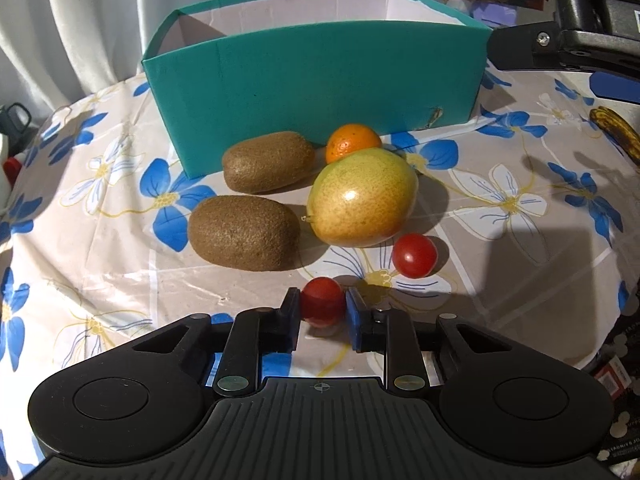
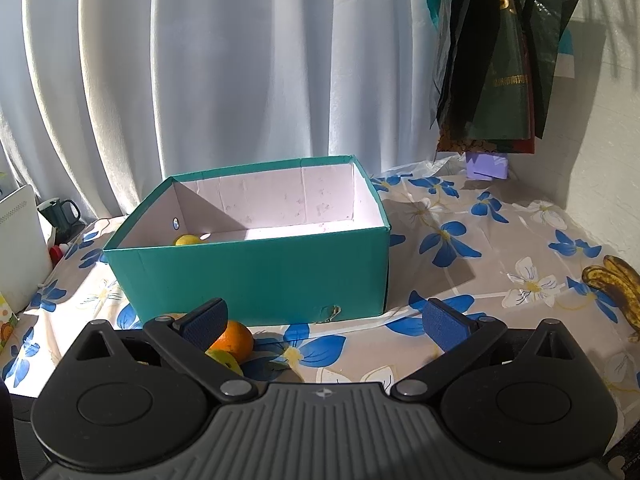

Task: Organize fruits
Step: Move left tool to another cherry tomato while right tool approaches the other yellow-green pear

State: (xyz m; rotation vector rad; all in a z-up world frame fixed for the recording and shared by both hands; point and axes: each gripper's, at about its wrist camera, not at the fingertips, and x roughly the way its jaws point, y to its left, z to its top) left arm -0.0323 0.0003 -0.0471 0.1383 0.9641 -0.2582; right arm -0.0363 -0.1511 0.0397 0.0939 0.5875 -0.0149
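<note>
My left gripper [image 1: 322, 307] is shut on a cherry tomato [image 1: 322, 300] low over the table. Ahead lie a second cherry tomato [image 1: 414, 255], a mango [image 1: 362, 198], two kiwis [image 1: 244, 233] [image 1: 269, 161] and a mandarin [image 1: 352, 142], all in front of the teal box [image 1: 312, 88]. My right gripper [image 2: 324, 320] is open and empty, above the table before the teal box [image 2: 256, 276]. A yellow fruit [image 2: 188, 239] lies inside the box. The mandarin [image 2: 234, 340] and the mango [image 2: 226, 360] show by my right gripper's left finger.
Spotted bananas [image 2: 612, 284] lie at the table's right; they also show in the left wrist view [image 1: 618, 132]. A dark mug [image 2: 60, 210] and a white device [image 2: 18, 240] stand at the left. Bags [image 2: 504, 52] hang at the back right. Curtains are behind.
</note>
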